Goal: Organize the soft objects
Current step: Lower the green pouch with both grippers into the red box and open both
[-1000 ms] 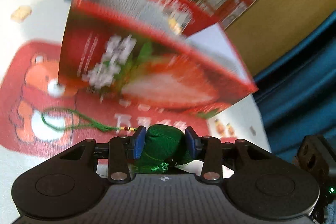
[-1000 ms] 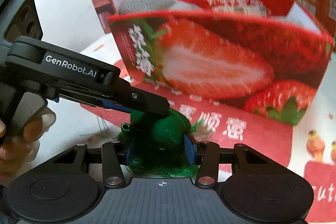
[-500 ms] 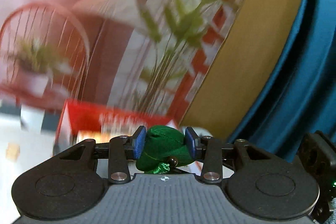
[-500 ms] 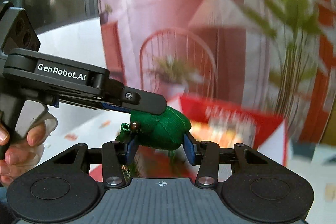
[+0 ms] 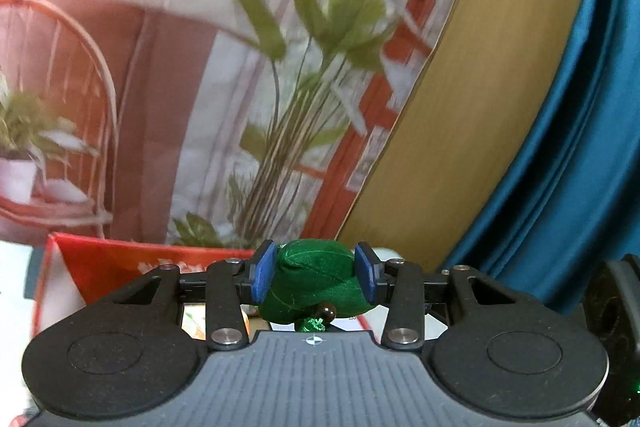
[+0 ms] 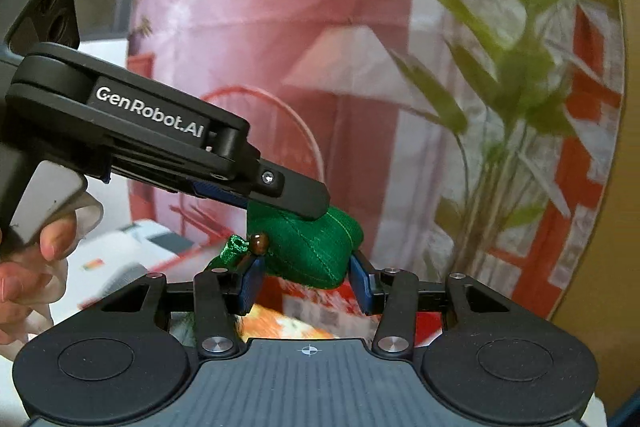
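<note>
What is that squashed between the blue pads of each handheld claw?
A green stuffed fabric pouch with a brown bead. The left gripper and right gripper both clamp it, shown in both wrist views.

Bright, even daylight — backdrop smeared by motion blur, fisheye edges bowed and dark.

Red box stands below; backdrop blocks ahead.

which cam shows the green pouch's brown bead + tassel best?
Right wrist. There the small green stitched fabric pouch sits side-on, so the brown bead and green tassel stick out clear of the left gripper. In the left wrist view the bead only peeks out beneath the pouch.
</note>
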